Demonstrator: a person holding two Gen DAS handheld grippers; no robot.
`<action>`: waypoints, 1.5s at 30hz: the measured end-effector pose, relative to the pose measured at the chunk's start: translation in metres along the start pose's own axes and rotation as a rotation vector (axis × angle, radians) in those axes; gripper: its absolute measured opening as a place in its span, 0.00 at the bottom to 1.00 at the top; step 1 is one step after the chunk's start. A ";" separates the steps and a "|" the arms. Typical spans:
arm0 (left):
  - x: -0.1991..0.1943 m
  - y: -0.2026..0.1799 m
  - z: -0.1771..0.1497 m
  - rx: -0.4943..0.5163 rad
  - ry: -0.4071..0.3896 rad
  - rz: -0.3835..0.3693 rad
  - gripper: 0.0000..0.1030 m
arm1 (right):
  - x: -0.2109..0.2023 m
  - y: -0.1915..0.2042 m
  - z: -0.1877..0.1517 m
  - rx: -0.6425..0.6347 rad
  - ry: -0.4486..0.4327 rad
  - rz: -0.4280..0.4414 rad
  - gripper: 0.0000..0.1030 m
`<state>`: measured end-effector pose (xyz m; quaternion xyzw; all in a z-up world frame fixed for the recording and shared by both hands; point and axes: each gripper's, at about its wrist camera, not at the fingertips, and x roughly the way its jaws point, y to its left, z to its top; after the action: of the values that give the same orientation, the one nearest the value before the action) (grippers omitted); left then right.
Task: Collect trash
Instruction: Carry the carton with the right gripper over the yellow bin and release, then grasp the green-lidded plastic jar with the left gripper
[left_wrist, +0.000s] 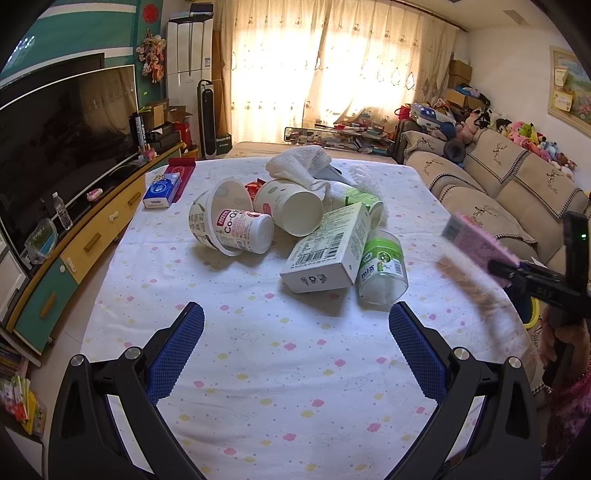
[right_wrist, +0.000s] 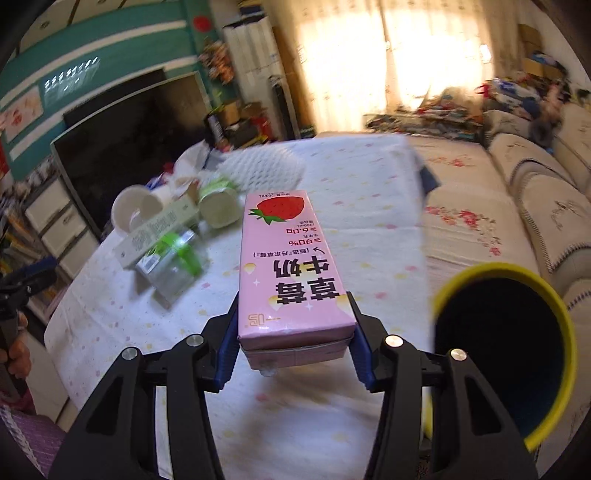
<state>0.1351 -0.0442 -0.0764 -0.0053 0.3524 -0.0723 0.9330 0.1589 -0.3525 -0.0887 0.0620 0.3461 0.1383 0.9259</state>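
Note:
My right gripper (right_wrist: 293, 332) is shut on a pink strawberry milk carton (right_wrist: 288, 266), held above the table with both blue pads pressed on its sides. In the left wrist view the same carton (left_wrist: 476, 243) shows blurred at the right edge, over the table's right side. Just to its right stands a dark bin with a yellow rim (right_wrist: 509, 350). My left gripper (left_wrist: 295, 332) is open over bare tablecloth, nothing between its fingers. Ahead of it lies a heap of trash: a Co-Q bottle (left_wrist: 243, 232) inside a white tub, a paper cup (left_wrist: 291, 206), a pale green box (left_wrist: 328, 251), a clear green-labelled jar (left_wrist: 384, 269).
The table (left_wrist: 280, 369) wears a white cloth with pastel spots. A white towel (left_wrist: 303, 166) and a blue tissue pack (left_wrist: 162, 192) lie at its far side. A TV on a low cabinet (left_wrist: 62, 136) runs along the left, a beige sofa (left_wrist: 509, 192) along the right.

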 end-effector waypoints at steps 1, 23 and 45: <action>0.000 -0.002 0.000 0.004 0.000 -0.005 0.96 | -0.008 -0.009 -0.001 0.023 -0.021 -0.035 0.47; 0.038 -0.049 -0.003 0.107 0.101 -0.096 0.96 | 0.038 -0.154 -0.056 0.300 0.222 -0.550 0.56; 0.094 -0.081 0.001 0.156 0.210 -0.188 0.91 | 0.029 -0.132 -0.050 0.297 0.181 -0.503 0.58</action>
<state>0.1952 -0.1374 -0.1329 0.0418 0.4391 -0.1869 0.8778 0.1753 -0.4684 -0.1721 0.0964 0.4480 -0.1423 0.8774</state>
